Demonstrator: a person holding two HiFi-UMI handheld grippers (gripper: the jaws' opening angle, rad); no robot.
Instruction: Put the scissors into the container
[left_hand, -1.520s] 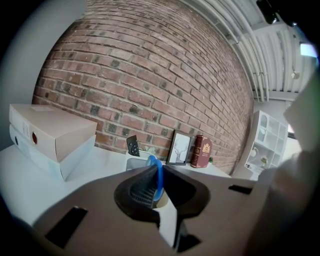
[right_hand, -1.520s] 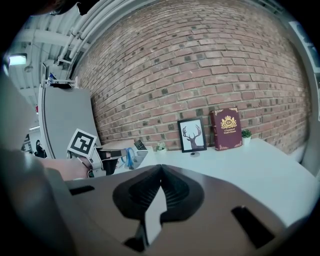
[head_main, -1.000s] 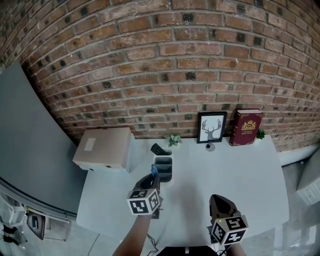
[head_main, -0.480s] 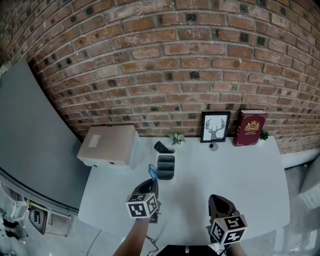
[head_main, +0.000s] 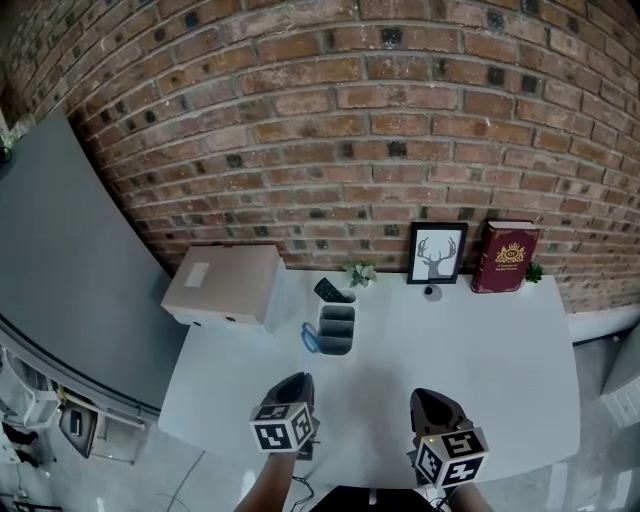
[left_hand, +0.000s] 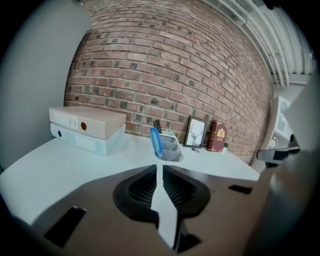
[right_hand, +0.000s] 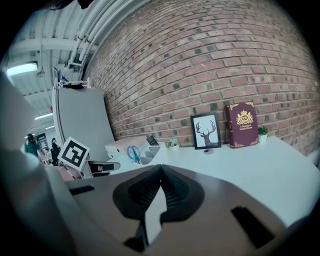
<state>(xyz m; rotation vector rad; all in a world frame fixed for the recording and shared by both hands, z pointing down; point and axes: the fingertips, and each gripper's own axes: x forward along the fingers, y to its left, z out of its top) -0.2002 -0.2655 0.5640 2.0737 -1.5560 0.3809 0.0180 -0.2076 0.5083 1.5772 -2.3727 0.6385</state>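
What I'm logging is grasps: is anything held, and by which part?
Nothing is held: left gripper and right gripper are empty; the scissors stand in the container.

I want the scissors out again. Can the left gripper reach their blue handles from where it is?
Probably yes. The scissors stand handles-up at the left edge of the container, straight ahead of the left gripper, with only bare table between. Its jaws are slightly apart and empty.

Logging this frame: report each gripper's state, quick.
Left gripper: jaws slightly apart, holding nothing; the scissors stand in the container.
Right gripper: shut, holding nothing.
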